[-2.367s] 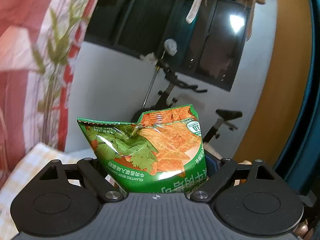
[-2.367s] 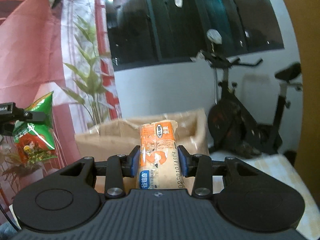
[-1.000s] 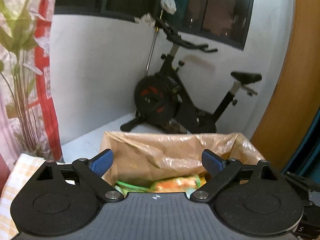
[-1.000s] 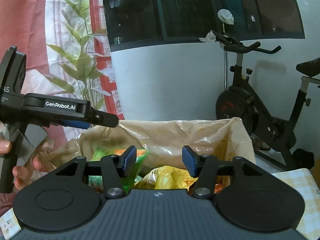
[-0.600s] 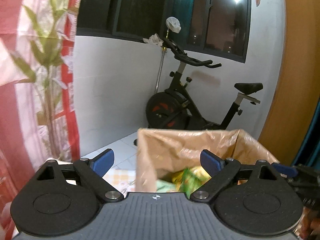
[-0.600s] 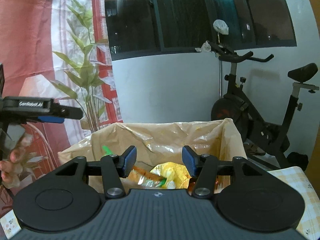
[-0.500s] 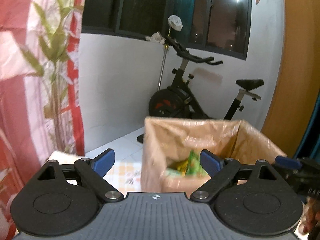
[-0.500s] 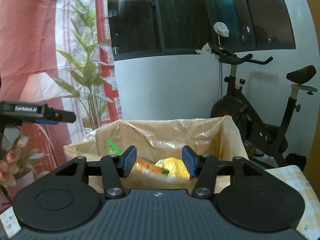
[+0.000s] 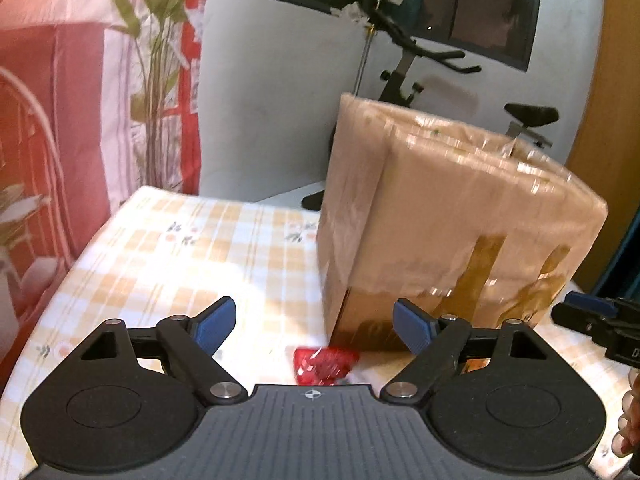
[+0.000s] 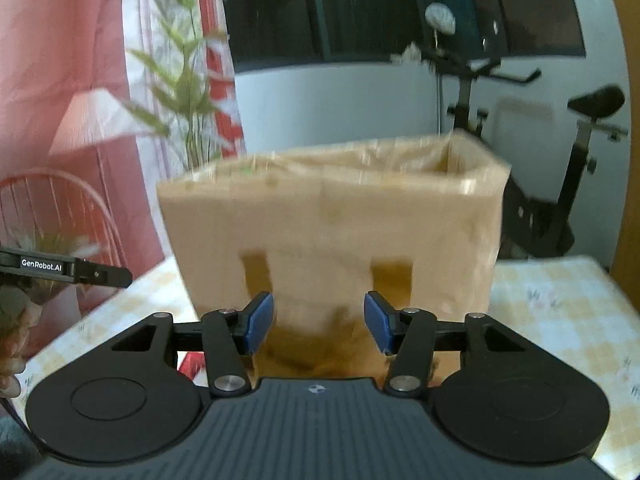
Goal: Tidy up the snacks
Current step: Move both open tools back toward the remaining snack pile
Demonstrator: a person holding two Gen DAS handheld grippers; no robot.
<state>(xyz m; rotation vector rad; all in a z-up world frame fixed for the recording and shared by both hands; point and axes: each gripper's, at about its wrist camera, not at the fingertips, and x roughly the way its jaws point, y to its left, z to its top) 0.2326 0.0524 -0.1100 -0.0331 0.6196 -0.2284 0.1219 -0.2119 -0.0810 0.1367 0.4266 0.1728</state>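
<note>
Beside the cardboard box (image 9: 460,220) on the checked table (image 9: 180,248), both the left gripper (image 9: 314,326) and right gripper (image 10: 319,322) hover open and empty, while one red snack packet (image 9: 324,364) lying against the box's base awaits, apparently, collection.

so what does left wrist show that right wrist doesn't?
Left wrist only: most of the red snack packet on the tablecloth at the box's near corner; the right gripper's fingertip.
Right wrist only: that packet as a red sliver low left; the left gripper side-on.
Both: the plastic-lined cardboard box, exercise bike, empty jaws.
</note>
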